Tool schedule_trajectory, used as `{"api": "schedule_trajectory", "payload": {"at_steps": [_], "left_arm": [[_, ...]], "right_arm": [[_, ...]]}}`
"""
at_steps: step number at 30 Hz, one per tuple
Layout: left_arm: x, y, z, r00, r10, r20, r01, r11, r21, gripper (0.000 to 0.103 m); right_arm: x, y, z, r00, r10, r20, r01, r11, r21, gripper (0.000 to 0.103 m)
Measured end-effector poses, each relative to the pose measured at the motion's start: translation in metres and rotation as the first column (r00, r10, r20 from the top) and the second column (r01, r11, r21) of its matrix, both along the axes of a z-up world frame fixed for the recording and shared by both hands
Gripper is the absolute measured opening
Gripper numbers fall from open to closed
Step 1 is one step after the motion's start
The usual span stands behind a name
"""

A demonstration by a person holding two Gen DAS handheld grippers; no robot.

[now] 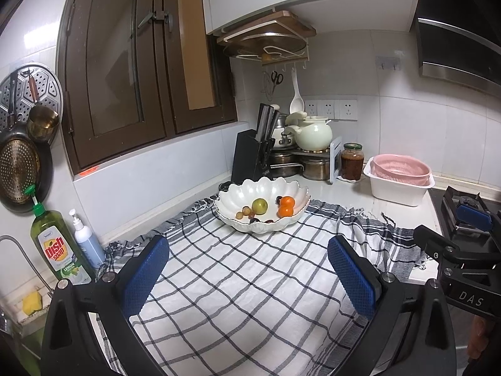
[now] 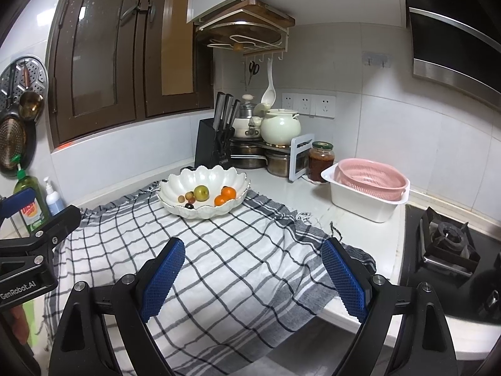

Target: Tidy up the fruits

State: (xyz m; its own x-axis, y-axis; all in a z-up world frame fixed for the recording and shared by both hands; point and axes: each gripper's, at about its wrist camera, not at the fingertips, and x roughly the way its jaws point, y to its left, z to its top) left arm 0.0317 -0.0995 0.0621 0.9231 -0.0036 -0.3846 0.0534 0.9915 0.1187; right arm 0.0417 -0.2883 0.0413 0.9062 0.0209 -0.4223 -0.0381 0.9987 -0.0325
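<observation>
Left wrist view: left gripper (image 1: 249, 277) held above checked cloth (image 1: 250, 282), blue pads (image 1: 145, 274) spread wide, nothing between them.
Right wrist view: right gripper (image 2: 255, 279) likewise spread wide over the cloth's right part, empty.
Other gripper: right gripper's body visible at the right edge of the left view; left gripper's body at the left edge of the right view.
Bowl: white scalloped bowl (image 1: 263, 195) resting on the far edge of the cloth, well apart from both grippers.
Fruit: 1 green apple (image 1: 260, 206) near the bowl's middle; 2 oranges (image 1: 286, 206) touching each other to its right; several small brown and dark fruits (image 1: 247, 212) in front of the apple, too small to identify.
Counter: knife block (image 1: 252, 156) behind the bowl, pots (image 1: 313, 131) stacked on a corner shelf, jar (image 1: 352, 161) beside them.
Right side: pink colander (image 1: 402, 169) sitting inside a white tub (image 1: 397, 191), gas stove (image 2: 447, 244) beyond it.
Left side: dish soap bottle (image 1: 58, 249) with a pump bottle (image 1: 87, 241) just beside it.
</observation>
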Motion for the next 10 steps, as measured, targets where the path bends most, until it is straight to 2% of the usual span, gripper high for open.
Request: {"api": "schedule_trajectory", "payload": {"at_steps": [10], "left_arm": [[-0.0009,-0.0016,0.0010,1.000,-0.006,-0.001,0.006,1.000,-0.001,0.103]], "right_arm": [[-0.0002,0.0008,-0.0002,1.000,-0.001,0.001,0.001,1.000,0.002,0.090]]}}
